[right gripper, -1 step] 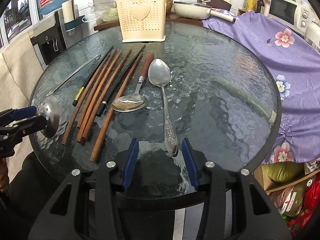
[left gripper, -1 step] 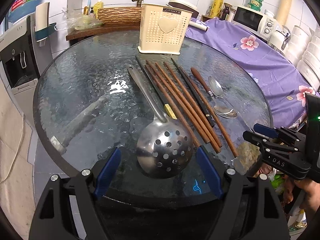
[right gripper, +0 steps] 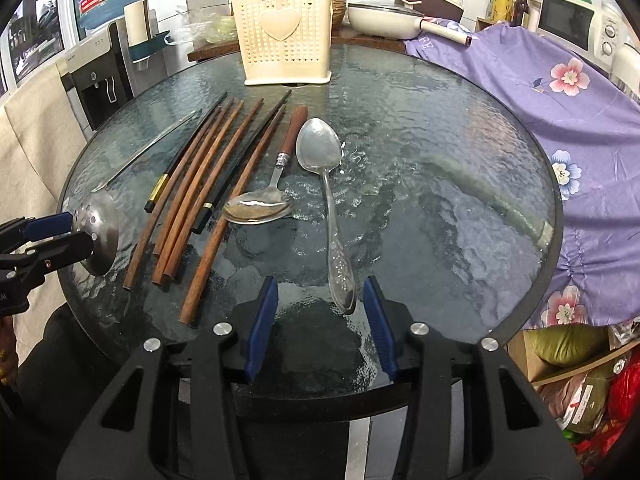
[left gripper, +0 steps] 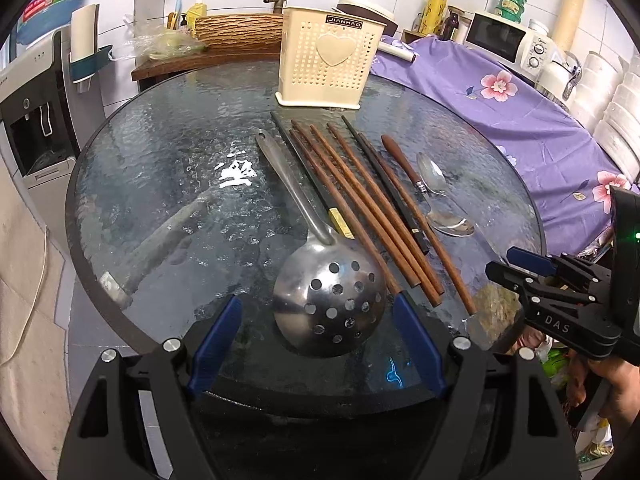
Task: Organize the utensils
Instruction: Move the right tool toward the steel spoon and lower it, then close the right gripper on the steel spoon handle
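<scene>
On the round, rippled-glass tabletop (right gripper: 440, 184), a steel slotted ladle (left gripper: 330, 300), a fan of slim brown and black chopsticks (right gripper: 192, 200), a wood-handled spoon (right gripper: 260, 208) and an embossed steel spoon (right gripper: 326, 184) lie side by side, handles toward the perforated cream plastic utensil caddy (right gripper: 286, 36) at the far edge. The left hand-held gripper (left gripper: 318, 350) stands spread around the ladle's round bowl at the near edge without touching it, while the right hand-held gripper (right gripper: 320, 316) is half spread about the embossed spoon's handle tip, pads apart from it. The ladle's bowl is partly hidden in the right wrist view, and the embossed spoon's handle is hard to make out in the left.
</scene>
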Demonstrator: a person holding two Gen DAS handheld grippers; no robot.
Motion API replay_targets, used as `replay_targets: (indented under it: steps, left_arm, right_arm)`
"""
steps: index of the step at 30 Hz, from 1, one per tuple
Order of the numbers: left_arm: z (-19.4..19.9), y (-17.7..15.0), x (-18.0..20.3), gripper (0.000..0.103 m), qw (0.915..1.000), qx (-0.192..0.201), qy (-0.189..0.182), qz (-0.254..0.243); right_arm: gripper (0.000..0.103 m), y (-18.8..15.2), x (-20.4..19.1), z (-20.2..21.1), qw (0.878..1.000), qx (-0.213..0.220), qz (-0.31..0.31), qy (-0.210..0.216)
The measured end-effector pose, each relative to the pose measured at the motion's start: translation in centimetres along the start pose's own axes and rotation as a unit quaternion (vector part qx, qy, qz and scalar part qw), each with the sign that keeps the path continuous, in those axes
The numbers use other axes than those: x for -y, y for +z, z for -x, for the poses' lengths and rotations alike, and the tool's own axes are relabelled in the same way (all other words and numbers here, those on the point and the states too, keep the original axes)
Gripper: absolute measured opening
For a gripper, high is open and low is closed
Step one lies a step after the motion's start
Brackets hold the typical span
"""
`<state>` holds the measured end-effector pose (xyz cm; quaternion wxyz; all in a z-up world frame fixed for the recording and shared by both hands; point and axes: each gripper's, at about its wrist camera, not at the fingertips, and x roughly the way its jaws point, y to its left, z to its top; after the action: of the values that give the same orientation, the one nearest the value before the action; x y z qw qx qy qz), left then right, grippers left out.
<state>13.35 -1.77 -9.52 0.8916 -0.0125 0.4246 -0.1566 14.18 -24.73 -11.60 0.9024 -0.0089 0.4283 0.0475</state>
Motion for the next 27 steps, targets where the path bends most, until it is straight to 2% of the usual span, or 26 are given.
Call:
replay_targets:
  steps: [4, 9, 15, 25, 27]
  left_arm:
    - [0.05, 0.02, 0.05, 0.076, 1.0, 0.002, -0.002, -0.001]
    - [-0.1, 0.14, -0.05, 0.076, 1.0, 0.001, -0.005, 0.002]
    - [-0.38, 0.28, -0.08, 0.076, 1.0, 0.0, -0.006, 0.002]
    - [-0.36, 0.43, -0.05, 0.076, 1.0, 0.003, -0.008, 0.002]
    - [-0.46, 0.44, -0.03, 0.076, 1.0, 0.002, -0.008, 0.001]
  right_arm:
    - [0.038, 0.06, 0.39, -0.1, 1.0, 0.002, -0.001, -0.002]
    - [0.025, 0.35, 0.3, -0.29, 1.0, 0.001, 0.003, -0.001]
    - [0.015, 0.47, 0.41, -0.33, 1.0, -0.003, -0.003, -0.006]
    - [0.014, 0.36, 0.72, -0.32, 1.0, 0.0, -0.014, 0.002]
    - [0.006, 0.46, 0.61, 0.11, 1.0, 0.011, -0.011, 0.004]
